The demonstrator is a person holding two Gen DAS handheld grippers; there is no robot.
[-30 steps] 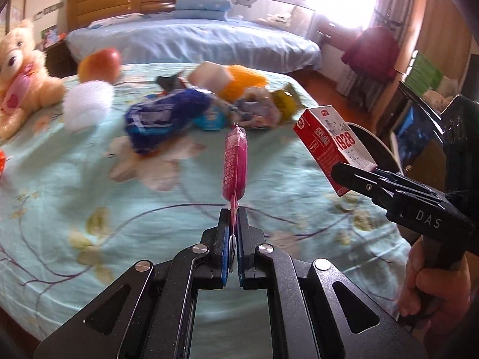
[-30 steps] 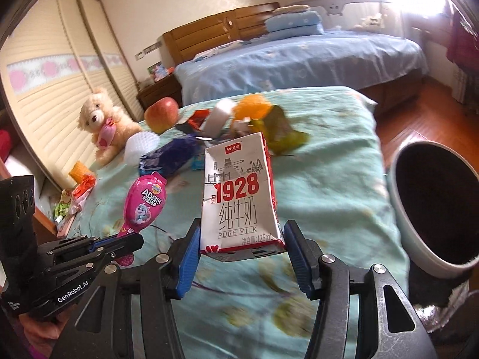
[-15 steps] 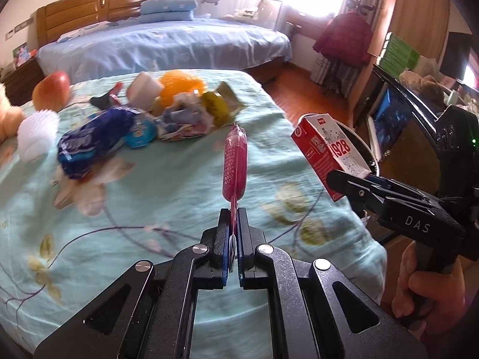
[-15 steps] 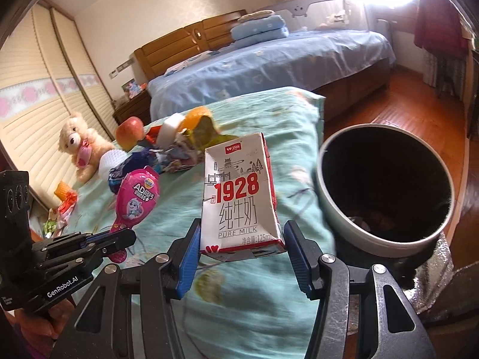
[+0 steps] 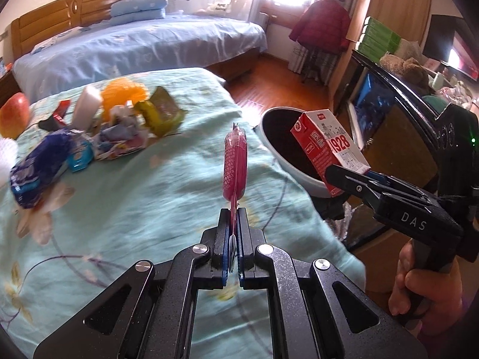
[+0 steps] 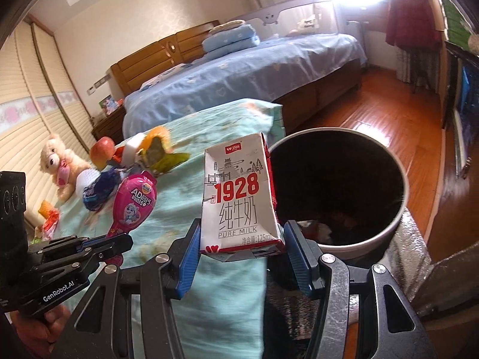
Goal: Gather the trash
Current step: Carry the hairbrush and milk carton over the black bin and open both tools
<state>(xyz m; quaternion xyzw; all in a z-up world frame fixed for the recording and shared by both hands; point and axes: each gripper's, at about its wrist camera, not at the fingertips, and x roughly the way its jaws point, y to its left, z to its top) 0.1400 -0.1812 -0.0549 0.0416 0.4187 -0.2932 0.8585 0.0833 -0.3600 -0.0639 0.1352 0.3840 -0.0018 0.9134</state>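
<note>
My left gripper is shut on the bottom edge of a flat pink snack packet, held upright over the bed; the packet also shows in the right wrist view. My right gripper is shut on a red and white 1928 milk carton, held beside the near rim of a round white trash bin with a dark inside. The carton and bin also show in the left wrist view, at the bed's right edge.
A pile of wrappers, a blue bag, an orange item and an apple lie on the teal bedspread. A teddy bear sits far left. A second bed stands behind; wooden floor and furniture lie right.
Both grippers have swung right with their loads. The bin has come into fuller view and the milk carton now sits at its near rim.
</note>
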